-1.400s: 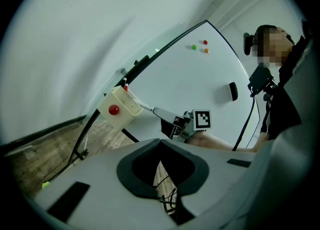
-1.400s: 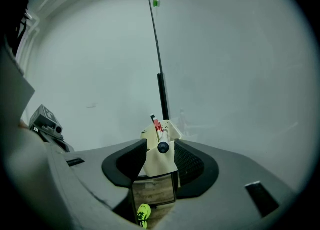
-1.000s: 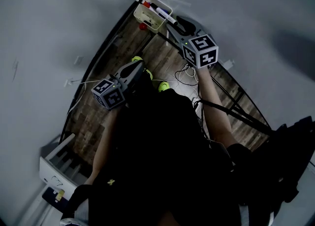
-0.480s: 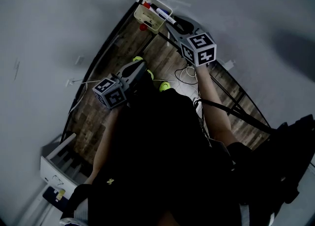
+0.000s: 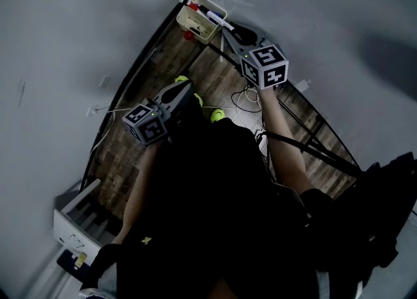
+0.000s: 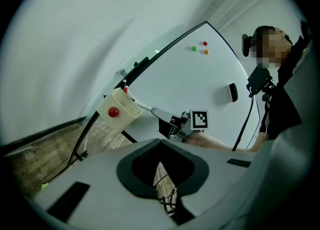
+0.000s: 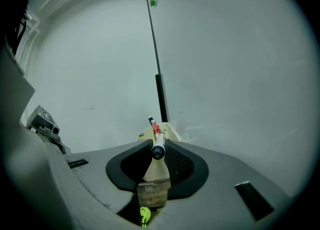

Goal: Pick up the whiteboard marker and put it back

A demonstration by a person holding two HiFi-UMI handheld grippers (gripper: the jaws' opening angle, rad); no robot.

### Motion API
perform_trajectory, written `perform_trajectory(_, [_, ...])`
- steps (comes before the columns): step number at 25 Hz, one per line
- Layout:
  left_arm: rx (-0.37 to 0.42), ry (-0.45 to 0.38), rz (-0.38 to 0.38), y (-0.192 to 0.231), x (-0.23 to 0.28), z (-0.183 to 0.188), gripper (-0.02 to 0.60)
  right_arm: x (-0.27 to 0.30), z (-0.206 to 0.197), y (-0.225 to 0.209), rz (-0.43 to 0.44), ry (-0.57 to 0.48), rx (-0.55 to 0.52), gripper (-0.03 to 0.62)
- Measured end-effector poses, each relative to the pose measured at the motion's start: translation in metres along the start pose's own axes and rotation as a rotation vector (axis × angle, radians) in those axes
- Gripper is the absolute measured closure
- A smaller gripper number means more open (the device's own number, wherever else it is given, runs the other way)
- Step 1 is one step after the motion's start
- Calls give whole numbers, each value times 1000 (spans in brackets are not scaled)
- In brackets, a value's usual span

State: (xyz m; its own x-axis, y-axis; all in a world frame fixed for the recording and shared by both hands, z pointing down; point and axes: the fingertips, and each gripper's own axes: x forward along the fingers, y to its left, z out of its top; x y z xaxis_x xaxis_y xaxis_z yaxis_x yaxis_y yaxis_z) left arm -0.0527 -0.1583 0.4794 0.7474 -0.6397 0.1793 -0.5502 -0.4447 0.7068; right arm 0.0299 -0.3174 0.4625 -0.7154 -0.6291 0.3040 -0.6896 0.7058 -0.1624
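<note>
Between the fingers (image 7: 176, 163) of our right gripper (image 7: 158, 142) sits the white-barrelled whiteboard marker with the dark butt end (image 7: 158, 151). The fingers have just been closing in on it, and the pads now pinch the barrel from both sides, so we've got hold of it. The marker runs straight out ahead of the fingers, with its far end over the cream plastic holder box (image 6: 125, 104). Whether the tip actually touches the box, we can't tell. A red marker (image 7: 154, 126) pokes up out of the same box, just beside ours, and the box has a round red knob (image 6: 113, 112) on its side.

That box hangs at the edge of the big white whiteboard (image 6: 200, 83) with the black frame.

Our left gripper (image 6: 160, 143) hangs well apart from the box. Its fingers are closed tip to tip with nothing in them, and only some loose cables (image 5: 247, 99) show through the slot lower down.

Further out on the board there's a little red magnet (image 6: 204, 43), a green one (image 6: 194, 48), an orange one (image 6: 206, 51) and a dark eraser (image 6: 233, 92). The wood-plank floor (image 6: 35, 159) runs under the board, and our neon yellow-green shoes (image 5: 217, 114) stand on it.
</note>
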Motion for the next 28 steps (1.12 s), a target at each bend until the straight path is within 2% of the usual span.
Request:
perform_trajectory(11, [10,-4,-27,-8,3,0,563,-20,25,7,-5,-47,-28,523])
perform_trajectory(21, [77,32,-25,-15,9,-2,563,-40,45,20,2,-84,-53,523])
perform_trajectory(28, [87,32,-44,-18,19,-2,563,-58,58,25,2,-121,-64,523])
